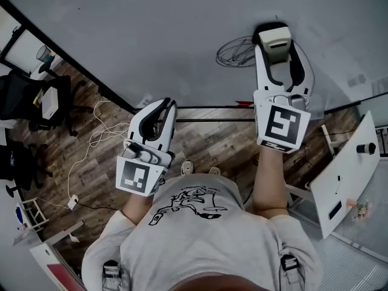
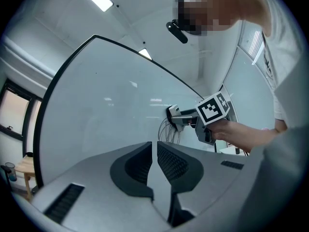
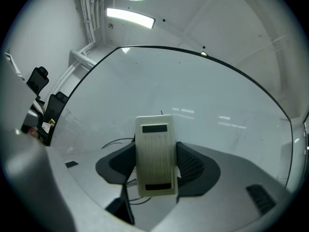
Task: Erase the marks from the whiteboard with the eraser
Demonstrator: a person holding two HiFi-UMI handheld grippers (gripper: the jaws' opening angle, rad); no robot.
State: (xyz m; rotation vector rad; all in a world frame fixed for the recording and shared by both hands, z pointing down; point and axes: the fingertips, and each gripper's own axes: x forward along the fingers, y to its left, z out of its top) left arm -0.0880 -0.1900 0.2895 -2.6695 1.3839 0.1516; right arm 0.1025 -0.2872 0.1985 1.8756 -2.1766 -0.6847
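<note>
The whiteboard [image 1: 151, 29] fills the upper head view, with a tangle of black scribbles [image 1: 235, 52] near its lower right. My right gripper [image 1: 276, 47] is shut on a cream-coloured eraser [image 1: 274, 41], which rests against the board just right of the scribbles. In the right gripper view the eraser [image 3: 154, 153] stands between the jaws, and curved marks [image 3: 115, 143] show to its left. My left gripper [image 1: 162, 109] hovers by the board's lower edge, shut with nothing in it. From the left gripper view [image 2: 155, 151] I see the right gripper, the eraser [image 2: 173, 113] and the scribbles [image 2: 165, 129].
The board's black frame [image 1: 91, 80] runs diagonally at left. Below it lie a wooden floor with white cables [image 1: 97, 132] and a black office chair [image 1: 30, 99]. A white panel [image 1: 345, 174] leans at the right. The person's torso [image 1: 200, 235] fills the bottom.
</note>
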